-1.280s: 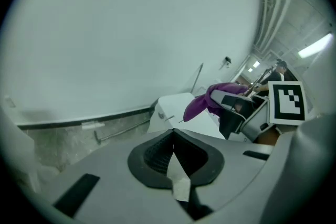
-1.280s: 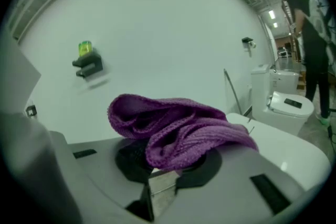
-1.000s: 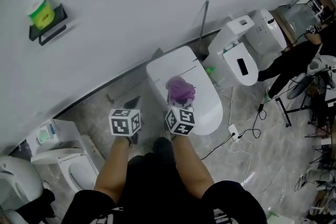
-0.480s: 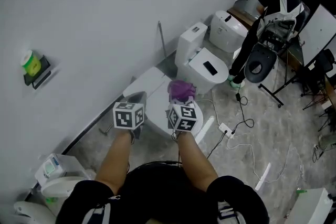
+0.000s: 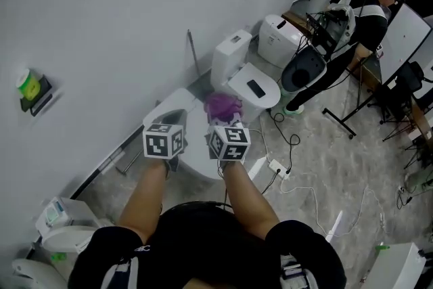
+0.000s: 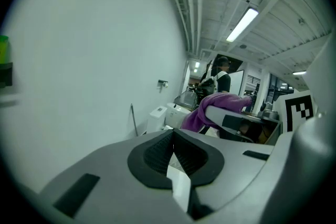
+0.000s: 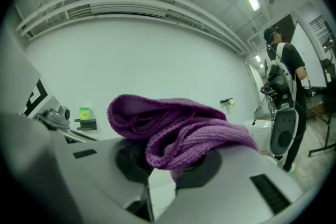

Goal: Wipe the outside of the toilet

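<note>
The right tool [image 7: 168, 165] is pinching a purple cloth [image 7: 173, 134], which bunches up over its jaws. The left tool [image 6: 173, 152] is pressed together with nothing in it. Both hang side by side above the toilet [image 5: 195, 120], which stands on the floor with its back against the wall, directly below the two tools. The cloth is not touching it yet, as far as the head view shows.

To wipe well, the right tool likely needs to come down until a broad fold of cloth lies flat on the outer shell, not just a loose tip. A firm pinch matters, since the cloth is bulky and could drag free on the first pass. Starting at the tank and working down the sides in overlapping strokes would probably leave fewer missed strips. The left tool looks best kept off to the side, clear of the stroke.

Counted: two tools, one cloth, and at least four toilets lined along the wall, the one being cleaned among them. One other person [image 5: 365, 17] stands far off near the last toilet.
</note>
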Demonstrator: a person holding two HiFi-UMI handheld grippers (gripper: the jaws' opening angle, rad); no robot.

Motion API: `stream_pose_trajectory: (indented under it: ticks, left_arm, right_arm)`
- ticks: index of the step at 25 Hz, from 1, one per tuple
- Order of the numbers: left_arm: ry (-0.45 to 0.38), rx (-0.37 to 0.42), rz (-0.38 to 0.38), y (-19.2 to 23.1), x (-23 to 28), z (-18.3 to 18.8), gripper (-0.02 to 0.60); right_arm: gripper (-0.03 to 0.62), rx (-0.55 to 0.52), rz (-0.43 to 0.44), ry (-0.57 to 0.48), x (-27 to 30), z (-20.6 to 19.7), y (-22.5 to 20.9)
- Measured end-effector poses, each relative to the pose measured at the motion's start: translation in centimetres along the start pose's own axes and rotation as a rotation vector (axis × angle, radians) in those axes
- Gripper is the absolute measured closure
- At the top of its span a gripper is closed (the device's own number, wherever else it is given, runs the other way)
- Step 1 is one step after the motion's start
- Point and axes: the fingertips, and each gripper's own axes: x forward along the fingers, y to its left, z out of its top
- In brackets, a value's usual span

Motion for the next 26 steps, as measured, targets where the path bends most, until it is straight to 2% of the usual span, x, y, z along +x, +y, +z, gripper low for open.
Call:
stream_pose_trajectory:
  ticks: [9,26]
  left_arm:
    - [0.008,-0.016,-0.004,-2.8,1.5,-0.1,0.571]
    - [0.029,-0.005,-0.003,-4.9,3.3,-0.8,0.572]
  right_arm:
    - [0.530,0.003,0.021,-0.004,-1.9,0.6,-2.3]
    - [0.530,0.021,0.016,0.003,-3.1,-0.1,-5.5]
